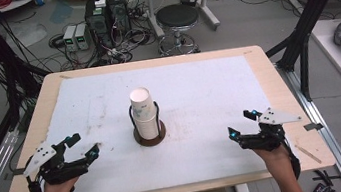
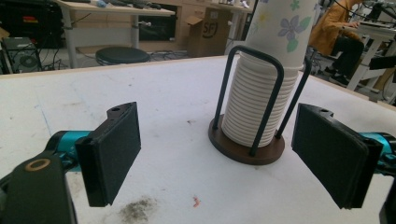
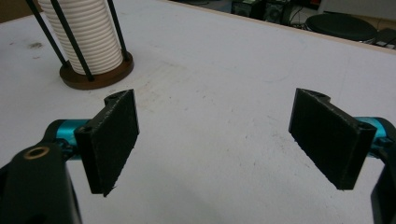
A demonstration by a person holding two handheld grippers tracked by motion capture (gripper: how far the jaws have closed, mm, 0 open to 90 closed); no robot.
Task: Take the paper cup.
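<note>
Your left tool (image 1: pixel 82 144) rests near the bench's near-left corner and your right tool (image 1: pixel 241 122) near the near-right corner; both stand with jaws apart and nothing between them. Between the 2 tools, at the middle of the bench, a stack of paper cups (image 1: pixel 144 114) stands upright in a wire holder (image 1: pixel 149 133) on a round brown base. The cups likely weigh almost nothing, and the thin walls would dent under a hard squeeze. Take the top cup (image 2: pixel 280 28), the flower-printed one, on the smooth wall above the wire hoops, and pinch lightly; the nested rims below may cling, so expect the holder to want steadying. The white bench top (image 1: pixel 199 97) is scuffed and stained. Beyond its far edge stand a stool (image 1: pixel 177 18), computer boxes and tangled cables on the floor.
</note>
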